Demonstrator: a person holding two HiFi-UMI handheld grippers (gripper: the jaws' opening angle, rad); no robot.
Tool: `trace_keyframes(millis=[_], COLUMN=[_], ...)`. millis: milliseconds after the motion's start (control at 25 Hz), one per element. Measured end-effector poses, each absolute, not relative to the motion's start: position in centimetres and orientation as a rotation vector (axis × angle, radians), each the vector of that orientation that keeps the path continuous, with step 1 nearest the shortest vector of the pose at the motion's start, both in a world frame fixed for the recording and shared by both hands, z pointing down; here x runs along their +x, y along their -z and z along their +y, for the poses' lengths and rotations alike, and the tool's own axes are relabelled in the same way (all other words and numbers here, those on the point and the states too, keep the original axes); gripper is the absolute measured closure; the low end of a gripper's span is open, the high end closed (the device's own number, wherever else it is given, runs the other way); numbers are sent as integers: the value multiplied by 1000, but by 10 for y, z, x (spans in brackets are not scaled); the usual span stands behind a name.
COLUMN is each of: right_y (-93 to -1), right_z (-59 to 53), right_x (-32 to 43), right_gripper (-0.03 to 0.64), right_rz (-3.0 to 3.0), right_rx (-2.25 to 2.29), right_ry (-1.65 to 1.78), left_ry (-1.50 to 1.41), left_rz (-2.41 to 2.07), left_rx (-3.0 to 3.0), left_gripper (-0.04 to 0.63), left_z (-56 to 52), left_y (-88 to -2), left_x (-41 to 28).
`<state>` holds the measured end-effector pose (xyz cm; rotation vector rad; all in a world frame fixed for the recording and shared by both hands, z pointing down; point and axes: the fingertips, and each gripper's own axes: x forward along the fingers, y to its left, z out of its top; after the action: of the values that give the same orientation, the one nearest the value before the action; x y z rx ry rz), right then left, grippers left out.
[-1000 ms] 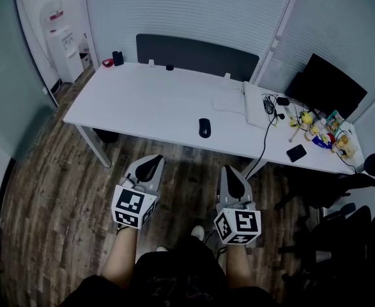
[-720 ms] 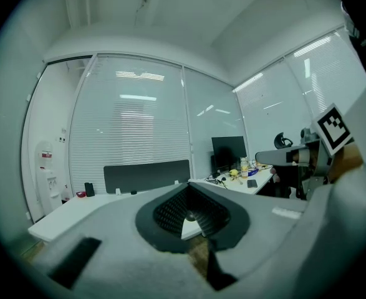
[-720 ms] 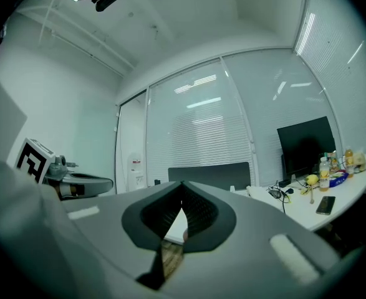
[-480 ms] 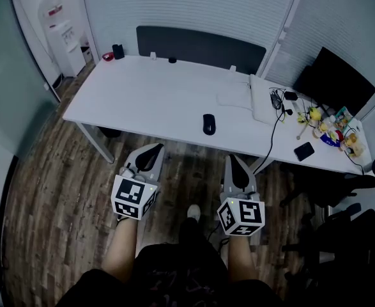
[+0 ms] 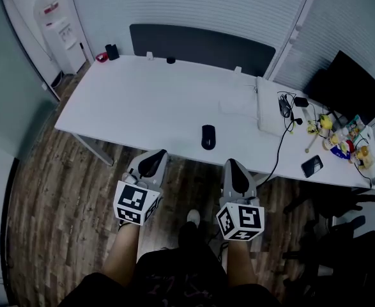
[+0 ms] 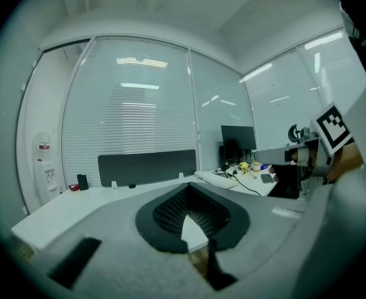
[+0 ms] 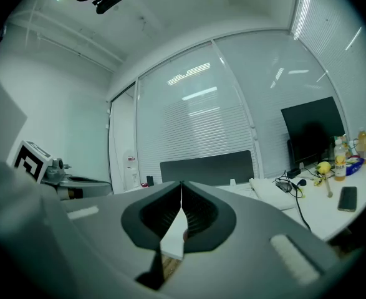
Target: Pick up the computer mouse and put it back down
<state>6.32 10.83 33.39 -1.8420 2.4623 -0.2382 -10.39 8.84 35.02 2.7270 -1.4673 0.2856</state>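
We hold the left gripper (image 5: pixel 151 161) and the right gripper (image 5: pixel 232 170) side by side just short of the white desk (image 5: pixel 142 101), both with jaws pressed together on nothing. The black computer mouse (image 5: pixel 207 137) lies on the desk near its front edge, ahead of the 2 grippers and touching neither.

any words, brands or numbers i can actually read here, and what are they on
No readable words, brands or numbers anywhere.
Left cube, right cube: black-and-white square patterns only, no letters.
Water dispenser: red label, too small to read.
Bottle: label too blurred to read.
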Motion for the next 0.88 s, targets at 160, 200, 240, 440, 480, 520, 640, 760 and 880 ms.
trace_keyframes(millis=[160, 200, 240, 440, 480, 520, 640, 760, 880], right_y=[-347, -350, -353, -360, -359, -358, -353, -352, -350], right_z=[66, 55, 43, -10, -19, -27, -48, -62, -68], right_x=[72, 75, 78, 96, 98, 100, 107, 112, 111], right_gripper=[606, 604, 604, 601, 598, 595, 597, 597, 597], right_rz=[2484, 2488, 2492, 2512, 2518, 2526, 2537, 2536, 2551], right_rx=[-1840, -1838, -1837, -1822, -1814, -1804, -1778, -1762, -1738], right_ry=[272, 280, 289, 331, 333, 331, 322, 335, 340], left_ry=[-308, -315, -323, -345, -347, -345, -356, -369, -369], left_rz=[-1463, -1465, -1466, -1492, -1499, -1506, -1530, -1548, -1570], left_rx=[2707, 2700, 2693, 2647, 2642, 2638, 2642, 2637, 2622], left_gripper=[594, 594, 594, 594, 594, 594, 594, 594, 594], left_z=[45, 34, 23, -27, -36, -44, -65, -77, -83], left_y=[-361, -364, -367, -374, -373, -372, -366, -361, -355], left_x=[-92, -89, -86, -71, -69, -67, -61, -58, -58])
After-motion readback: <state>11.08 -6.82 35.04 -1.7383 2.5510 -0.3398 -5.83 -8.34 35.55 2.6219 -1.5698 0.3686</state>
